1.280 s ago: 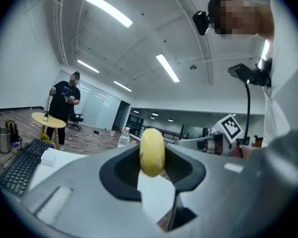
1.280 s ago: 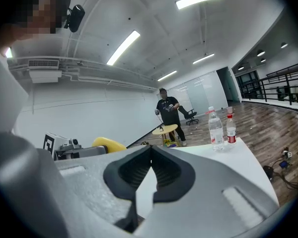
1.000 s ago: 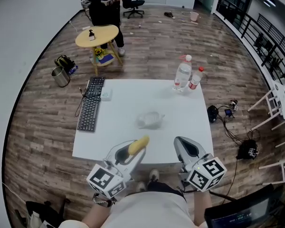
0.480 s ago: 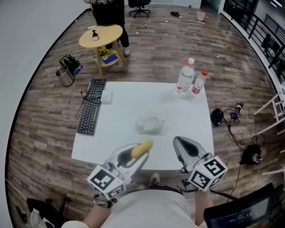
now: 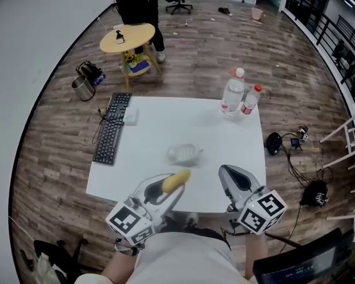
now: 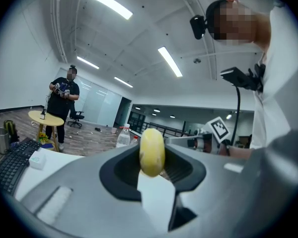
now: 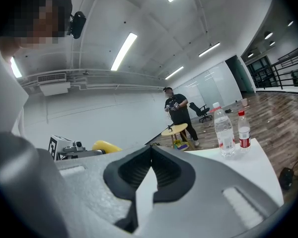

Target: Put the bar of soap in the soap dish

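A yellow bar of soap (image 5: 175, 180) is pinched between the jaws of my left gripper (image 5: 171, 186), over the near edge of the white table (image 5: 154, 114). In the left gripper view the soap (image 6: 152, 151) stands on edge between the dark pads. The clear soap dish (image 5: 184, 153) lies empty near the table's middle, just beyond the soap. My right gripper (image 5: 234, 181) hovers at the near right edge, shut with nothing in it; its jaws (image 7: 151, 160) meet in the right gripper view, where the soap (image 7: 107, 146) shows to the left.
Two water bottles (image 5: 232, 93) stand at the table's far right corner. A black keyboard (image 5: 110, 129) overhangs the left edge beside a small white box (image 5: 130, 117). Beyond, a person (image 5: 136, 2) stands by a round yellow table (image 5: 128, 38). A metal bucket (image 5: 83, 88) sits on the floor.
Both grippers have edged a little forward toward the dish, which now lies slightly nearer the soap. Neither pair of jaws has changed.
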`<move>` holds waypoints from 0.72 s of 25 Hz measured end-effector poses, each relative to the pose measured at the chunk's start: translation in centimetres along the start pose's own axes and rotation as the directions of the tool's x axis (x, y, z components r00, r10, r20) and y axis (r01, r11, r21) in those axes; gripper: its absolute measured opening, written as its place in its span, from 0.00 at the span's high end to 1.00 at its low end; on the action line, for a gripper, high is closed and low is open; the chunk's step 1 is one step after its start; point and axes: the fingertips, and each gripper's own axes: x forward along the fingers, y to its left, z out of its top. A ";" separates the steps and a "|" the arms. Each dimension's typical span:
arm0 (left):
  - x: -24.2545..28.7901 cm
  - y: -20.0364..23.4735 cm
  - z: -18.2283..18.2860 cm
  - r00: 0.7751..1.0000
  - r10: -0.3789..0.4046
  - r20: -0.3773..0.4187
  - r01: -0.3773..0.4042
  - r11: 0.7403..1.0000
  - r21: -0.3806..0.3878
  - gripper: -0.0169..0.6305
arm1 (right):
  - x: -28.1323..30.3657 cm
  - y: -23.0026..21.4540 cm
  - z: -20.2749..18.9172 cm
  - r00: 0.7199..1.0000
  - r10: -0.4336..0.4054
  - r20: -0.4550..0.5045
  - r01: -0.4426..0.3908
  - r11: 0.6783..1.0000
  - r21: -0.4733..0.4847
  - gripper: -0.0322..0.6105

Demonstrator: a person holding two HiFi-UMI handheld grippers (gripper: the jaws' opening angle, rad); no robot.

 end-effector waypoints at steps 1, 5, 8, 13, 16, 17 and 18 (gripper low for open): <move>0.0 0.1 0.0 1.000 -0.001 -0.001 0.001 1.000 -0.001 0.77 | 0.1 -0.1 0.0 1.000 0.000 -0.002 0.000 1.000 0.004 0.95; 0.1 0.9 0.1 1.000 -0.007 -0.003 0.007 1.000 -0.019 0.77 | 0.5 -0.4 -0.3 1.000 -0.004 -0.014 0.005 1.000 0.028 0.95; 0.1 1.5 -0.1 1.000 -0.021 -0.010 0.020 0.999 -0.041 0.77 | 0.9 -0.7 -0.5 1.000 -0.020 -0.020 0.021 0.999 0.043 0.95; 0.3 2.4 -0.6 0.999 -0.047 -0.020 0.045 0.995 -0.086 0.77 | 1.6 -0.4 -0.8 0.999 -0.023 -0.031 0.025 0.998 0.058 0.95; 0.9 2.7 -0.7 0.998 -0.062 -0.018 0.060 0.992 -0.112 0.77 | 2.2 -0.3 -1.1 0.999 -0.017 -0.051 0.020 0.997 0.068 0.95; 1.1 2.8 -0.7 0.998 -0.068 -0.019 0.065 0.991 -0.121 0.77 | 2.4 -0.4 -1.2 0.998 -0.015 -0.057 0.019 0.997 0.077 0.95; 1.2 2.8 -0.8 0.997 -0.075 -0.021 0.071 0.989 -0.129 0.77 | 2.5 -0.4 -1.4 0.998 -0.011 -0.063 0.017 0.996 0.090 0.95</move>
